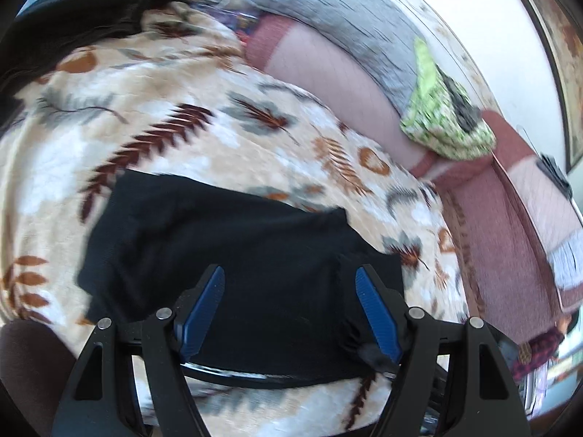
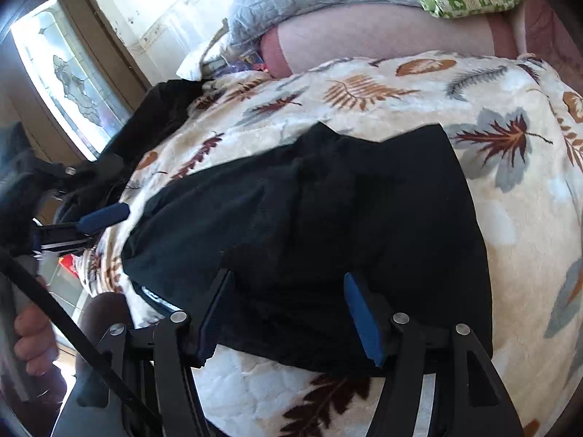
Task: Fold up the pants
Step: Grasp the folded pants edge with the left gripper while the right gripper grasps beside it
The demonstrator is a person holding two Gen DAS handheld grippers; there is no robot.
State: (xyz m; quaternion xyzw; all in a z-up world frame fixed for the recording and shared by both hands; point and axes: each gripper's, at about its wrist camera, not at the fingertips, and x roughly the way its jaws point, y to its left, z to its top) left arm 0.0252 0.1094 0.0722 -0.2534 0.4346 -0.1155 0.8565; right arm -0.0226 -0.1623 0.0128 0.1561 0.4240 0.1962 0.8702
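Both my grippers spread over black pants (image 1: 226, 247) on leaf blanket (image 1: 145, 109): left gripper (image 1: 289, 273), right gripper (image 2: 288, 280) pinch nothing; green cloth (image 1: 444, 116) at 2 o'clock

No text, label, brand, number or sign can be read in either wrist view. The pale marks on the strip along the edge of the black pants (image 2: 160, 300), near the bed's near edge, are too small and blurred to make out as letters.
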